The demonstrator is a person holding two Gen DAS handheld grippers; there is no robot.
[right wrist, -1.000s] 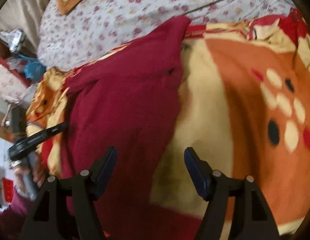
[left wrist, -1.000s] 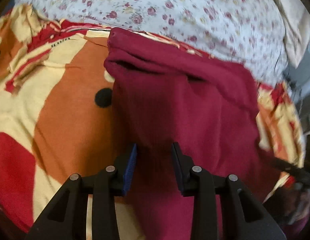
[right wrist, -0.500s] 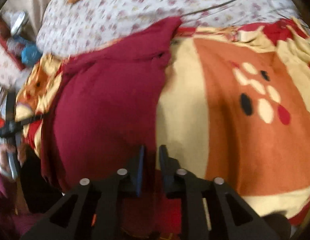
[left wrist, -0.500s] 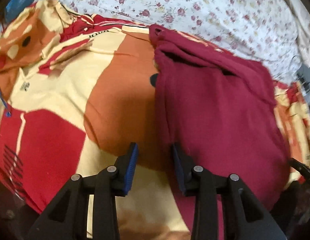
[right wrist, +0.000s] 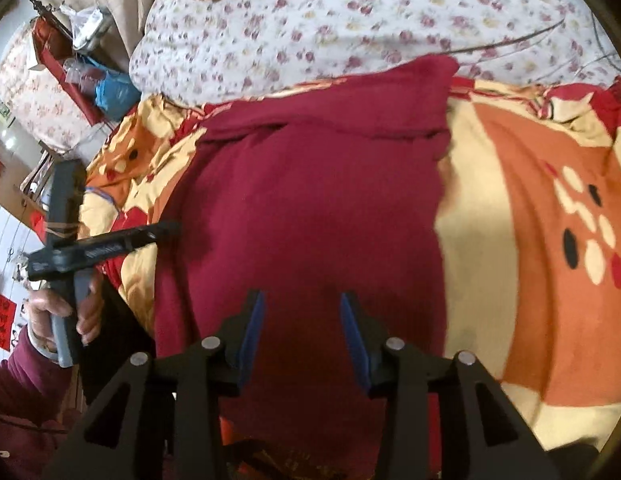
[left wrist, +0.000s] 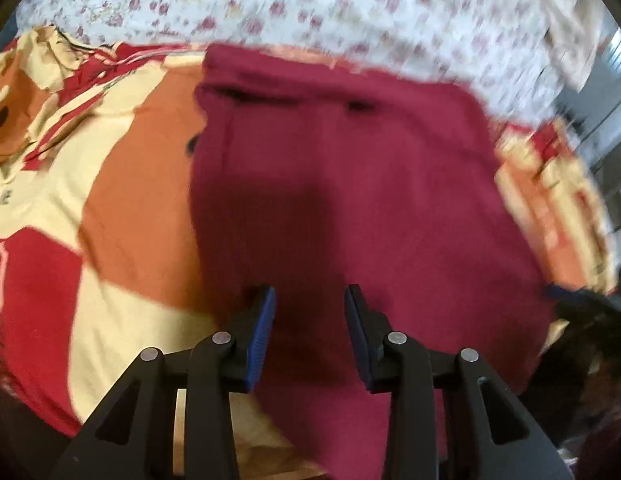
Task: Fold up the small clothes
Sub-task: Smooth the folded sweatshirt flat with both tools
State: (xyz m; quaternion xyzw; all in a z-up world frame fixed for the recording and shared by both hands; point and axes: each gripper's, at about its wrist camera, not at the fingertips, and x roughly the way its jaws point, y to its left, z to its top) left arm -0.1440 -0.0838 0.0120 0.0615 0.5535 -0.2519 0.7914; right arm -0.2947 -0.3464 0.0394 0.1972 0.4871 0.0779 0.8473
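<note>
While the dark maroon knit garment (left wrist: 350, 184) lies spread flat on the orange, cream and red patterned blanket (left wrist: 122, 208) covering the bed, the left gripper (left wrist: 309, 332) hangs over its near edge with blue-padded jaws moderately apart and nothing between them. From the right wrist view, the right gripper (right wrist: 301, 338) is likewise parted and empty above the same garment (right wrist: 310, 208), whose far end is folded over into a band. Beyond the blanket sits a white quilt with small pink flowers (right wrist: 350, 24)
</note>
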